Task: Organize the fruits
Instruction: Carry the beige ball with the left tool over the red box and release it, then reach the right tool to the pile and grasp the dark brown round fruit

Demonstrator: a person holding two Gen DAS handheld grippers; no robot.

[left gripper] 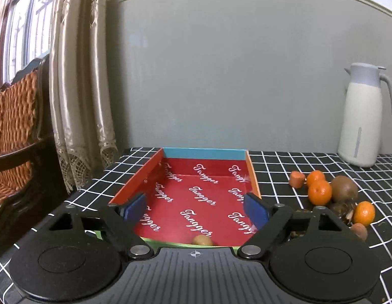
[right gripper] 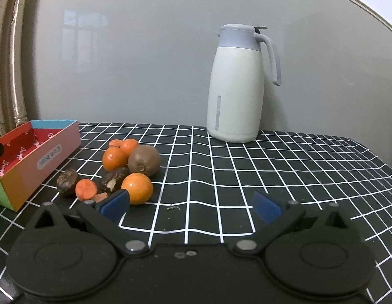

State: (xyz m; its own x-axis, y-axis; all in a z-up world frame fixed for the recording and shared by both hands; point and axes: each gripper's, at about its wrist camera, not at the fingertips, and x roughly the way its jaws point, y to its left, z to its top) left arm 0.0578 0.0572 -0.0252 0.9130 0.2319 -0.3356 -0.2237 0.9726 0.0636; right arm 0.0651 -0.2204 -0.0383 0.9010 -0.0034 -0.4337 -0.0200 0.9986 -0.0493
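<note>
Your left tongs (left gripper: 196, 207) stand wide over the red-lined box (left gripper: 203, 197), blue pads apart with nothing pressed between them. A small brownish fruit (left gripper: 203, 240) lies on the box floor at the near wall, blurred and partly cut off by the gripper body, so you cannot tell what kind it is. Your right tongs (right gripper: 192, 204) are also wide, empty, hovering over the black checked tablecloth (right gripper: 246, 177).

The rest of the fruit sits in a loose pile on the cloth, just right of the box. From the right wrist you see a kiwi (right gripper: 144, 160), a front mandarin (right gripper: 137, 188) beside your left pad, two more mandarins (right gripper: 114, 158) behind, two dark, cracked fruits (right gripper: 67, 182) too rough to identify, and a cut carrot piece (right gripper: 86, 189). Another orange scrap below it is half hidden by the finger. The box's near end is cut off at the frame edge. A white jug (right gripper: 235, 86) stands upright by the wall, well apart from the pile
</note>
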